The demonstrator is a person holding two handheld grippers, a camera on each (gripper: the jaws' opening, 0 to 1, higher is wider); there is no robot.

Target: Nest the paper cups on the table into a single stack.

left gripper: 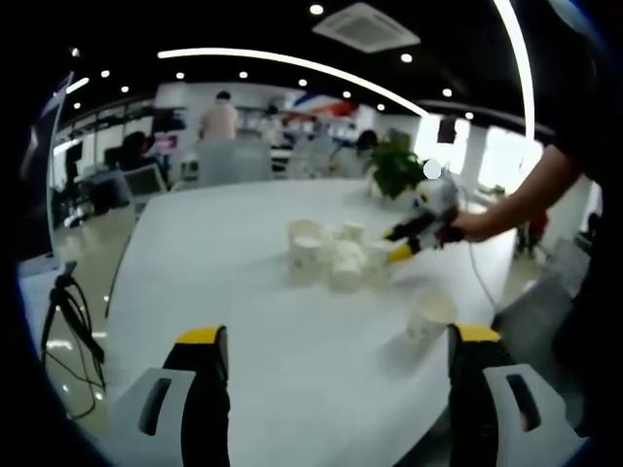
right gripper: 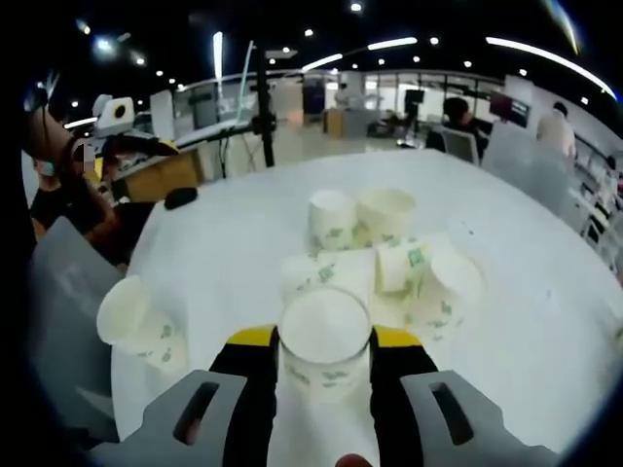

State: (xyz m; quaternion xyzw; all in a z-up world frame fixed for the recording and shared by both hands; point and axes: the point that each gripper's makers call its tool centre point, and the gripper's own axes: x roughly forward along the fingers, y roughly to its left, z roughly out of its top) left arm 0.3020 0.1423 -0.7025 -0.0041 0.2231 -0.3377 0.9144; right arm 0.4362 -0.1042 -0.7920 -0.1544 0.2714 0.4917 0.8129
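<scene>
Gripping paper cup (right gripper: 325, 341), base hidden between jaws

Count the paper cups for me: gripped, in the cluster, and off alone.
Gripped cup, between the jaws of the right hand-held gripper: 1
Cluster cups behind it: 5, as best I can tell
Lone cup on its side near the table edge: 1
Total: 7

Seven paper cups (right gripper: 378, 255) could be counted on the one white desk (right gripper: 545, 321) in the right gripper view: a cluster of five at centre frame, one at lower centre, one lying at the left edge. Two grippers showed in the left gripper view.
</scene>
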